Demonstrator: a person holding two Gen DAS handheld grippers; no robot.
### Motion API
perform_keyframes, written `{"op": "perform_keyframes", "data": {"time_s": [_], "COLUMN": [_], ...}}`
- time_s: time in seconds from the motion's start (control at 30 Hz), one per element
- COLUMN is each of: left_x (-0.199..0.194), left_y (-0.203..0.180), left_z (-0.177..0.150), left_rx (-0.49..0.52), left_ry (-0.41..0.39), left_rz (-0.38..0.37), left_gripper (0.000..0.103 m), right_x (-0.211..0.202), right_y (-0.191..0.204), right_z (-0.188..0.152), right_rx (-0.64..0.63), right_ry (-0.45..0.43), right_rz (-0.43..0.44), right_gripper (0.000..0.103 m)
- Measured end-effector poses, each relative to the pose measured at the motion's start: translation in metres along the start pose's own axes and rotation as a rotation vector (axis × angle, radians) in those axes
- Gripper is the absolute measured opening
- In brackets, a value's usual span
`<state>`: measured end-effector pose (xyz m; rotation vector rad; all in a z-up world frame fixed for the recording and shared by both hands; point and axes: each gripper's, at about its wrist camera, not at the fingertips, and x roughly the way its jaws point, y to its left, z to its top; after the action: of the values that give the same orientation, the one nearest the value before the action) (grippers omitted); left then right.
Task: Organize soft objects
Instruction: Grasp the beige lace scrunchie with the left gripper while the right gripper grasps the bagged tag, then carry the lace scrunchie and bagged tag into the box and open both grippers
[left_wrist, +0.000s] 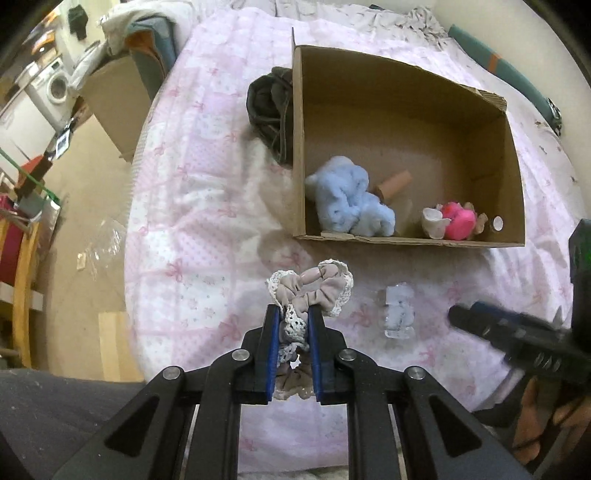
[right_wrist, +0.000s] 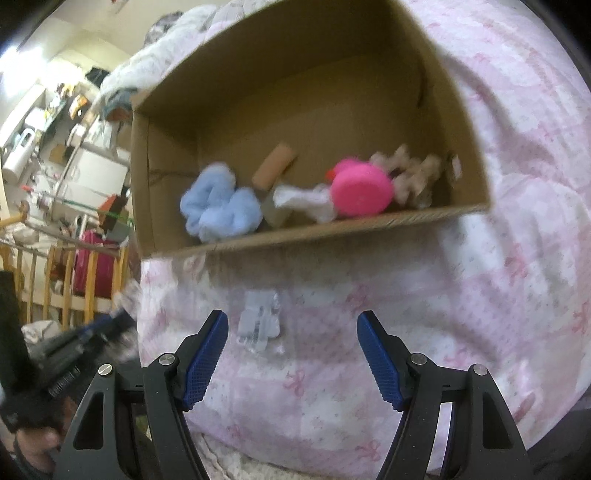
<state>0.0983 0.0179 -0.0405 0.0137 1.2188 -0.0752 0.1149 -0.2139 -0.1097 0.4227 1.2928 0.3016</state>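
Observation:
My left gripper (left_wrist: 293, 314) is shut on a beige scrunchie with white lace trim (left_wrist: 317, 286), held above the pink bedspread. Beyond it lies an open cardboard box (left_wrist: 406, 92) holding a fluffy blue scrunchie (left_wrist: 351, 199), a tan tube (left_wrist: 395, 182), a white cloth piece (left_wrist: 434, 221) and a pink round thing (left_wrist: 460, 219). A clear plastic hair clip (left_wrist: 397, 314) lies on the bedspread right of the left gripper. My right gripper (right_wrist: 291, 325) stands open above the bed, with the clear clip (right_wrist: 258, 325) just inside its left finger. The box (right_wrist: 332, 225) is ahead of it.
A dark bundled cloth (left_wrist: 269, 110) rests against the box's left outer wall. The pink patterned bedspread (left_wrist: 192, 221) ends at a floor drop on the left. Another cardboard box (left_wrist: 114, 99) and a wooden rail (right_wrist: 66, 295) stand beside the bed.

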Motion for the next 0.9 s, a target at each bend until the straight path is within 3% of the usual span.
{"op": "perform_keyframes", "data": {"time_s": [0.17,0.37,0.53,0.57,0.6,0.67,0.9], "left_x": [-0.009,-0.007,-0.005,-0.004,-0.004,-0.004,0.0], "left_y": [0.0,0.007,0.011,0.011,0.011,0.012,0.009], "left_z": [0.002,0.004,0.002,0.002,0.002,0.001,-0.001], "left_rx": [-0.019,-0.043,-0.058,-0.06,-0.063,-0.07,-0.061], "left_ry": [-0.047,-0.034,-0.019,-0.018,-0.016,-0.014,0.003], "left_rz": [-0.008,-0.004,-0.026,-0.029,-0.033,-0.045,-0.04], "left_gripper": [0.014,0.014,0.014,0.014,0.014,0.014,0.014], "right_x": [0.03,0.07,0.085,0.087,0.088,0.088,0.052], "right_y": [0.024,0.042,0.057,0.059,0.062,0.065,0.063], "right_z": [-0.015,-0.013,-0.016,-0.018,-0.019,-0.021,-0.027], "right_rx": [-0.001,-0.013,-0.078,-0.094,-0.121,-0.156,-0.189], "right_ry": [0.049,0.092,0.075,0.074,0.071,0.074,0.04], "right_rz": [-0.036,-0.149,-0.233,-0.25,-0.275,-0.295,-0.205], "right_gripper": [0.077,0.077,0.077,0.072,0.059,0.044,0.038]}}
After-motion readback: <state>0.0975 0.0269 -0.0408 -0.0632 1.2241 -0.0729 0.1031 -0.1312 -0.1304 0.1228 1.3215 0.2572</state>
